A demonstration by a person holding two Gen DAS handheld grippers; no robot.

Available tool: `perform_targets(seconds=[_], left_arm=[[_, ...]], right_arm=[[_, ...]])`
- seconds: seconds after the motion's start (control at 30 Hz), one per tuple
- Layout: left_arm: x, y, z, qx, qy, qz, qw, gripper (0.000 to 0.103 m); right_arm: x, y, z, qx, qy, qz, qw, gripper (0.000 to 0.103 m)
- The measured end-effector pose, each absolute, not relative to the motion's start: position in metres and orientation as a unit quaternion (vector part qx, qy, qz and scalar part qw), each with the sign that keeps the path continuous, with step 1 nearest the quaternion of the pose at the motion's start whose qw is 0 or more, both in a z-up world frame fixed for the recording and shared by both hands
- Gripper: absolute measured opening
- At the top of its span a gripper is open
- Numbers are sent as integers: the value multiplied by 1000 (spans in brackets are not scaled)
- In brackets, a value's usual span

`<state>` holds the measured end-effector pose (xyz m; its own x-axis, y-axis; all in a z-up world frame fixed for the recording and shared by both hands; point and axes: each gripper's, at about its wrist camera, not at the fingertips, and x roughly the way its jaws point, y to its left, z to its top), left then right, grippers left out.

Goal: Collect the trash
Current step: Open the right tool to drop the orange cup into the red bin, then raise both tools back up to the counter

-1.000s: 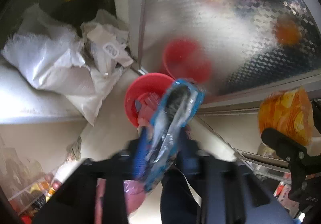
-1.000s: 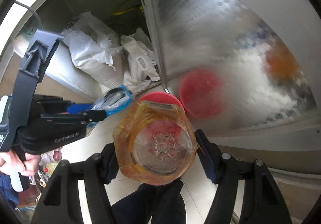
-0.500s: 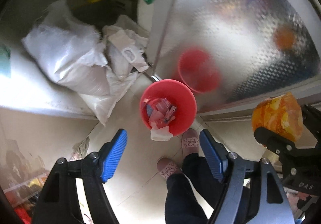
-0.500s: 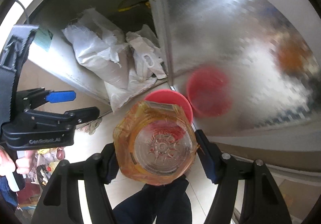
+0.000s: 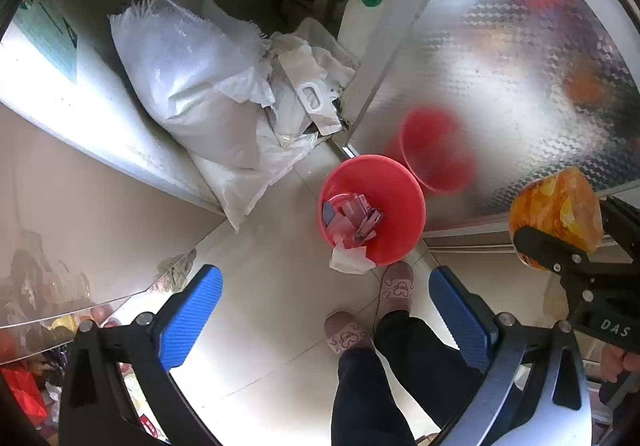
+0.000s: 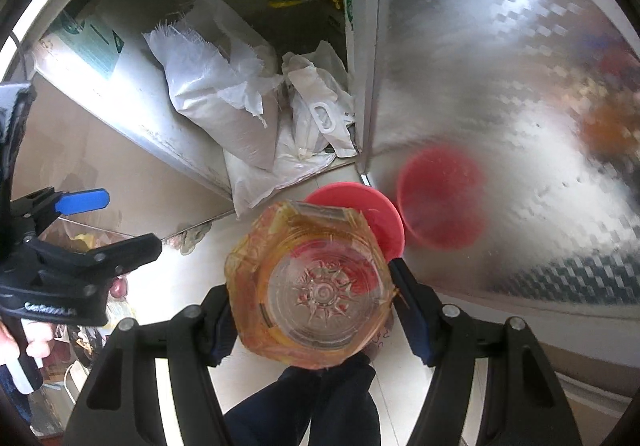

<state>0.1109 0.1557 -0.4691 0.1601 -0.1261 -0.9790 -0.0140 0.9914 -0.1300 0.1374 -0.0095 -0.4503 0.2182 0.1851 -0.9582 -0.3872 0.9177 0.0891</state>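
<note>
Crinkly orange bottle clamped by right gripper above round red bin.

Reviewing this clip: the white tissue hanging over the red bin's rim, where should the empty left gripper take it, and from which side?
Grip the white tissue at its drooping flap outside the red bin rim, coming from above on the shoe side. That part hangs free of the wrappers; the left gripper is open.

Left gripper spread wide with nothing in it, right gripper clamped tight on an orange bottle, both aimed downward.
</note>
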Motion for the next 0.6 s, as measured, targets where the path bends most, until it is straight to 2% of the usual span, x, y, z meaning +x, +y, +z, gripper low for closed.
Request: perform_targets(seconds=[0.43,0.47,0.53,0.6], left_arm=[[114,165,-482,-63,651,-14,757,102],[113,165,-481,-63,650,-13,757,102],[110,164,-479,-64,650,-12,757,102],[108,162,-476,-63,649,-12,758,102]], right_arm=[[149,1,-459,-111,592,186,776,67],[148,0,-459,-114,591,181,777,69],[149,-1,-461,-116,595,176,776,86],[149,-4,-461,-110,598,177,774,88]])
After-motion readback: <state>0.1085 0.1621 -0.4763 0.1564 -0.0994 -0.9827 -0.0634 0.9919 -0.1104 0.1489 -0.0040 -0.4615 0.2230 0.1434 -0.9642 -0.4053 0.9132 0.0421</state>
